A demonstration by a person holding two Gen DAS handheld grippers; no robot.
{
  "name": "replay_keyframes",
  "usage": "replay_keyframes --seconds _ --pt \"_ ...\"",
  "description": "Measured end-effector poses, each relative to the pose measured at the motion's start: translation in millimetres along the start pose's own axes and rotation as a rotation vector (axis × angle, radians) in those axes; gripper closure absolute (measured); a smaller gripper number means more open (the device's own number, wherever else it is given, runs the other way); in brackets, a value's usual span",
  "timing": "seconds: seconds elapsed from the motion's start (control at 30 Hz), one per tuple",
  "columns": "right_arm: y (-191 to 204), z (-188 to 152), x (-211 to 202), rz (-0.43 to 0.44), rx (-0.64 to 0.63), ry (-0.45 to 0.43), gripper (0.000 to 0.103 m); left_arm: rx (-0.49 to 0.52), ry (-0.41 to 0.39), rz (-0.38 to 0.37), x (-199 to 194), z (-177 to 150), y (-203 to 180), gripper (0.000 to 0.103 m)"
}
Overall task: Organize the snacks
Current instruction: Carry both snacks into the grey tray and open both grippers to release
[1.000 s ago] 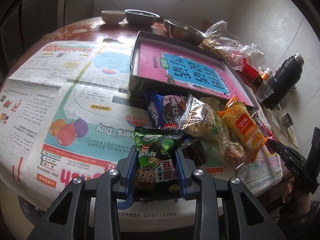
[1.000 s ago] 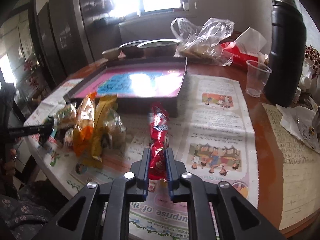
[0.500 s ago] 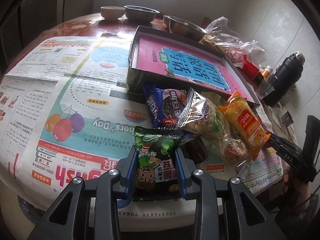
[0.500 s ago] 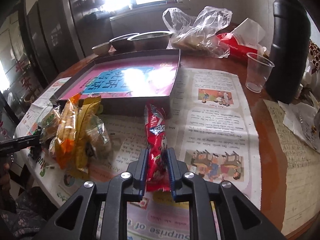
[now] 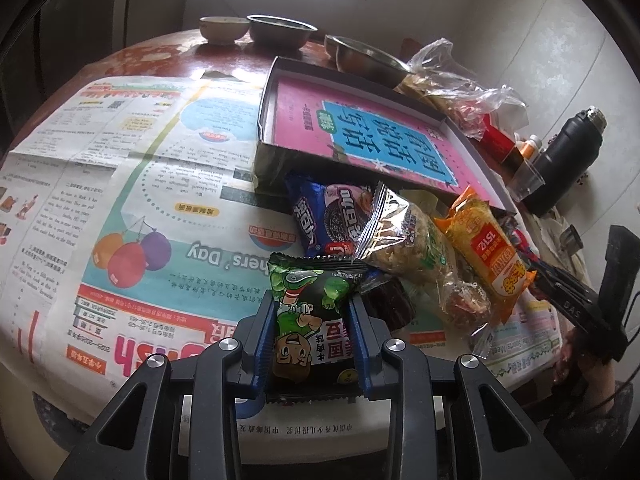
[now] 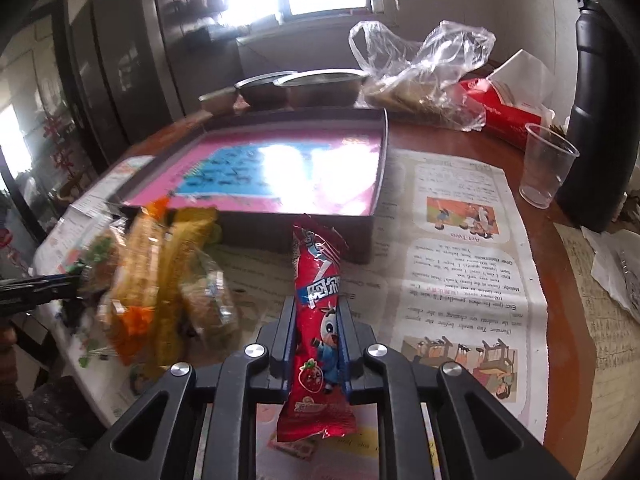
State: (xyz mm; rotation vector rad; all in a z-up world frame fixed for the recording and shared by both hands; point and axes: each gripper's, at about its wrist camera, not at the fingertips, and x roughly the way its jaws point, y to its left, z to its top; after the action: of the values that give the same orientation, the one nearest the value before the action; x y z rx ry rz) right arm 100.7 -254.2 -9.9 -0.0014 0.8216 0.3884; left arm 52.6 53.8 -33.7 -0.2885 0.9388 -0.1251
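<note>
My left gripper is shut on a green and black snack packet, held just above the newspaper. Beyond it lies a pile: a blue cookie pack, a clear bag of puffed snack and an orange packet. A shallow dark box with a pink and blue bottom lies behind the pile. My right gripper is shut on a long red packet, lifted in front of the box. The pile shows at its left.
Newspaper covers the round wooden table. Metal bowls and a clear plastic bag stand behind the box. A black flask, a plastic cup and a red tissue pack are at the right.
My right gripper has raised the red packet off the newspaper and tilted it upright, nearer the box. My left gripper has moved slightly forward with the green packet.
</note>
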Motion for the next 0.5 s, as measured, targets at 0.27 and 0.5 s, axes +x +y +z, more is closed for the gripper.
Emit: replay_keyframes --seconds 0.27,0.5 --pt "1 17 -36 0.062 0.049 -0.095 0.085 -0.013 -0.048 0.008 -18 10 5 0.068" --pt "5 35 -38 0.092 0.074 -0.141 0.085 -0.017 -0.087 0.02 -28 26 8 0.068"
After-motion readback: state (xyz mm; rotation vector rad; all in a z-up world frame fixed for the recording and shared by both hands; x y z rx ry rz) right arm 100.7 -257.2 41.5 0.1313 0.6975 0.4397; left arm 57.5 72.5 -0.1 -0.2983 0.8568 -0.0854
